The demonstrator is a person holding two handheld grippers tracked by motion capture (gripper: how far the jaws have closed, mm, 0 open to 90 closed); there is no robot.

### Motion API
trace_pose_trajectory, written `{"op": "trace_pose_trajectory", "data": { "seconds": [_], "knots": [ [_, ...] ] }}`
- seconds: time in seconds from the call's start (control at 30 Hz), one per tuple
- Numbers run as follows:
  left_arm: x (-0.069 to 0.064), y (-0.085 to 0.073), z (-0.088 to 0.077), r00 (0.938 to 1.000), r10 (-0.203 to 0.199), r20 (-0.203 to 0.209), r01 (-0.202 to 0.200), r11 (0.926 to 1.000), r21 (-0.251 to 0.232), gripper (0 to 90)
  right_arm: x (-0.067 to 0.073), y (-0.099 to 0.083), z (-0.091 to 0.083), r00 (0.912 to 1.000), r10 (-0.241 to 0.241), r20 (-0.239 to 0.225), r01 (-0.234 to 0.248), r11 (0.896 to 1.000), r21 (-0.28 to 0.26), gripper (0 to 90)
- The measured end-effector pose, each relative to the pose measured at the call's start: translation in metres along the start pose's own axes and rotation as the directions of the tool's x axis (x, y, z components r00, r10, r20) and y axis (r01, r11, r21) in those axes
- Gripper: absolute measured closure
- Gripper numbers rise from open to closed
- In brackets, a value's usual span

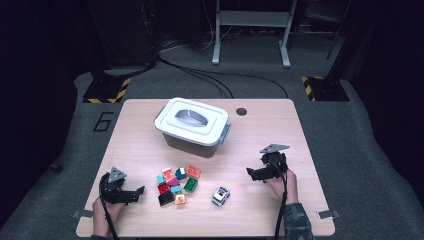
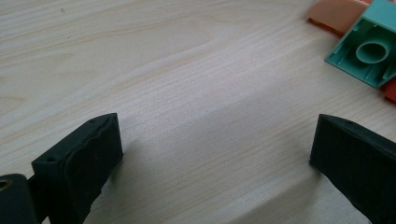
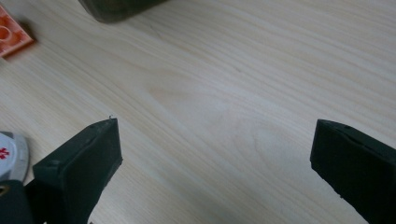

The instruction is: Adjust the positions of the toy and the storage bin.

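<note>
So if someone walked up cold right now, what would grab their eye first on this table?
Probably the lidded storage box at the table's far middle, its white lid on. Next, the bright cluster of toy bricks near the front, with a small toy car just to its right. The left gripper and right gripper flank them, both open and holding nothing.

Left tool (image 1: 136,192) sits low near the table's front-left corner, jaws wide apart. Right tool (image 1: 251,172) sits near the front-right, jaws equally spread, both empty.
</note>
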State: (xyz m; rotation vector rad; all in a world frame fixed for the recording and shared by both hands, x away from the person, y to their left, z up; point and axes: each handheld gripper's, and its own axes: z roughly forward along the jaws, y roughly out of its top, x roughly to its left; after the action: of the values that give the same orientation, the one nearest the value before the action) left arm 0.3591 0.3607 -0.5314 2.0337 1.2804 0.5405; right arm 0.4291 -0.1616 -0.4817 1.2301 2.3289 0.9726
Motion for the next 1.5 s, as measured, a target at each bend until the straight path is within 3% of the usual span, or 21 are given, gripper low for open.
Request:
{"op": "trace_pose_trajectory", "data": {
  "seconds": [0.47, 0.73, 0.97, 1.0, 1.17, 1.37, 1.5],
  "knots": [
    [0.0, 0.0, 0.0, 1.0, 0.0, 0.0, 0.0, 1.0, 0.0, 2.0, 0.005, 0.043, -0.011, 0.998, -0.055, -0.032, 0.054, 0.998, -0.038, 1.8],
    [0.0, 0.0, 0.0, 1.0, -0.001, -0.005, 0.001, 1.0, -0.006, 2.0, 0.014, 0.084, -0.015, 0.9931, -0.105, -0.052, 0.102, 0.993, -0.068, 2.0],
    [0.0, 0.0, 0.0, 1.0, 0.0, 0.0, 0.0, 1.0, -0.001, 2.0, 0.025, 0.118, -0.007, 0.9873, -0.136, -0.082, 0.127, 0.987, -0.101, 3.5],
    [0.0, 0.0, 0.0, 1.0, -0.001, 0.0, 0.001, 1.0, -0.001, 2.0, 0.028, 0.123, -0.005, 0.9861, -0.143, -0.085, 0.132, 0.983, -0.125, 4.9],
    [0.0, 0.0, 0.0, 1.0, -0.001, -0.002, 0.001, 1.0, -0.004, 2.0, 0.039, 0.146, 0.006, 0.9756, -0.192, -0.107, 0.176, 0.974, -0.141, 7.2],
    [0.0, 0.0, 0.0, 1.0, 0.0, -0.004, 0.0, 1.0, -0.006, 2.1, 0.053, 0.171, 0.025, 0.9687, -0.212, -0.129, 0.193, 0.97, -0.148, 23.5],
    [0.0, 0.0, 0.0, 1.0, 0.001, 0.001, -0.001, 1.0, 0.0, 2.2, 0.058, 0.183, 0.04, 0.9594, -0.242, -0.144, 0.223, 0.965, -0.136, 34.4]
  ]
}}
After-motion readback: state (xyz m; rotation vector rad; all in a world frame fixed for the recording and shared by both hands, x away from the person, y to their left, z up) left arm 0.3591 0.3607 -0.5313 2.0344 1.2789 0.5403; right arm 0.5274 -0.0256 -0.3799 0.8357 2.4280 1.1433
